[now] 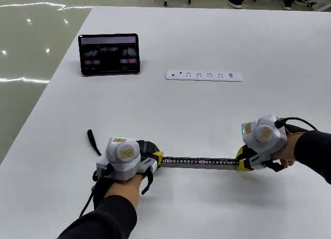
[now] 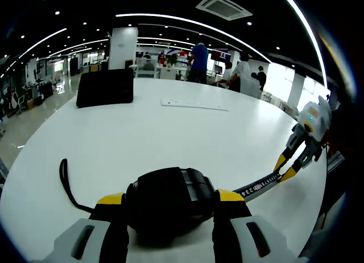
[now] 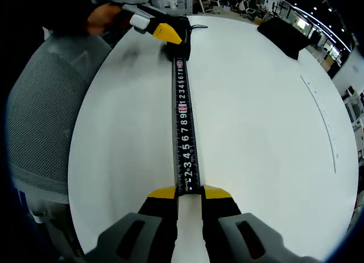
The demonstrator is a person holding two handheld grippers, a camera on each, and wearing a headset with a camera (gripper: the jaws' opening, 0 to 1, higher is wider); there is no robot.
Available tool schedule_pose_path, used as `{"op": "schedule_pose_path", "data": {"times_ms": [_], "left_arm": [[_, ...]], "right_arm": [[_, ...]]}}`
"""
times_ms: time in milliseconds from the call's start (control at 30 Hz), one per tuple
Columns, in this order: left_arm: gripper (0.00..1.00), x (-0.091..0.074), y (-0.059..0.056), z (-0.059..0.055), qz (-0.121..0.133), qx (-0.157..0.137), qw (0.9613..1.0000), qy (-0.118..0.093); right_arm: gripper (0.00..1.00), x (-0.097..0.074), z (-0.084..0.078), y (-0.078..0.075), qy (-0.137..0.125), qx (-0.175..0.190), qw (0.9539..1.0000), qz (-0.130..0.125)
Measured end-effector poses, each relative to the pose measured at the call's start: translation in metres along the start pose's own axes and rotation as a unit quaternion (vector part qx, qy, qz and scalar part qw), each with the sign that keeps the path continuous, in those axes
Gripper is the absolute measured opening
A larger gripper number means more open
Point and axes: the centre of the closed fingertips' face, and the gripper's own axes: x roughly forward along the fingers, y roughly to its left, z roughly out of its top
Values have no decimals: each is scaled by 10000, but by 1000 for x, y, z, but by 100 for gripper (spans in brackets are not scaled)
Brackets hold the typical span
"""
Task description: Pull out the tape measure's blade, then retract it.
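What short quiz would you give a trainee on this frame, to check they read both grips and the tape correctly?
1. True or false: the blade is drawn out and spans the gap between the two grippers.
2. The left gripper is shut on: A nothing; B the tape measure's black case; C the blade's tip.
3. Fill in: read from the right gripper toward the black case, the blade's numbers go ___ (up or down).

Key: 1 true; 2 B; 3 up.
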Motion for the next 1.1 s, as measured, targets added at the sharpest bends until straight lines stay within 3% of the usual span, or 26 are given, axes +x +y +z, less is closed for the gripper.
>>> {"op": "schedule_pose_path", "data": {"times_ms": [1100], "left_arm": [[55, 0, -1, 0, -164, 32, 9998, 75]], "right_arm": [[11, 8, 22, 1, -146, -41, 9999, 16]]}}
